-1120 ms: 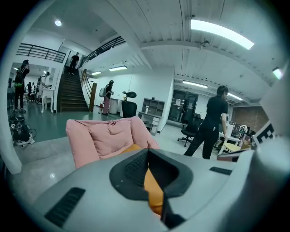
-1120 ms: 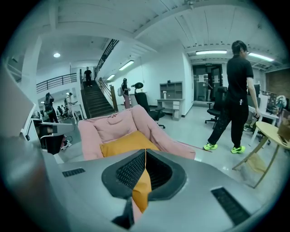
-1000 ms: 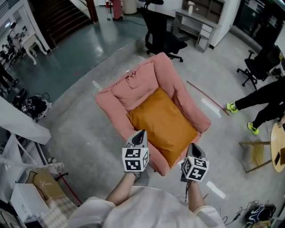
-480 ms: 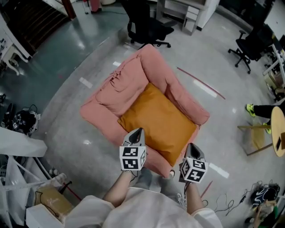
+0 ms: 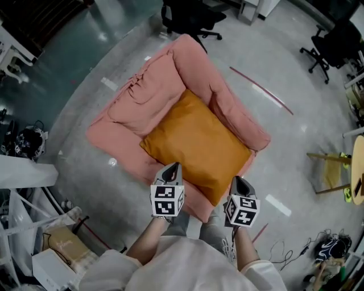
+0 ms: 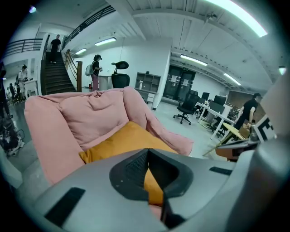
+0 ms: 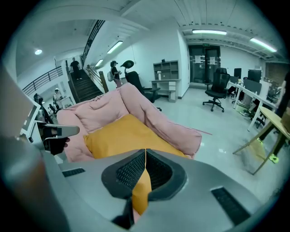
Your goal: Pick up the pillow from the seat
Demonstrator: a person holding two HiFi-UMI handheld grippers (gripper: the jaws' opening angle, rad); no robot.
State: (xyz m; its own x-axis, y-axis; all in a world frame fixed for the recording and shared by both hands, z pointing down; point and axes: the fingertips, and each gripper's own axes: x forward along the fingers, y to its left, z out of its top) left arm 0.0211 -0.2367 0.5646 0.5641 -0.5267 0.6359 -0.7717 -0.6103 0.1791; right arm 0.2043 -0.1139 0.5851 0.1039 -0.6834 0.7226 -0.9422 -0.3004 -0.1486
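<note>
An orange pillow (image 5: 196, 145) lies flat on the seat of a pink armchair (image 5: 142, 96). My left gripper (image 5: 170, 169) is shut and empty, its tip over the pillow's near left edge. My right gripper (image 5: 237, 182) is shut too, holding nothing, just off the chair's front right corner. In the left gripper view the closed left gripper (image 6: 147, 152) points at the pillow (image 6: 120, 140) and the chair's back (image 6: 90, 113). The right gripper view has the closed right gripper (image 7: 145, 152) in front of the pillow (image 7: 122, 133), with the chair's arm (image 7: 158, 115) beyond it.
A black office chair (image 5: 187, 14) stands behind the armchair. To the right are a wooden chair (image 5: 330, 170) and a round table's edge (image 5: 358, 170). Boxes and clutter (image 5: 51, 250) crowd the left; cables (image 5: 327, 250) lie lower right. People (image 6: 54, 45) stand on the far stairs.
The armchair and pillow have come closer and shifted left and down in the head view. Both grippers keep their place and stay shut. The person at the right has left the view.
</note>
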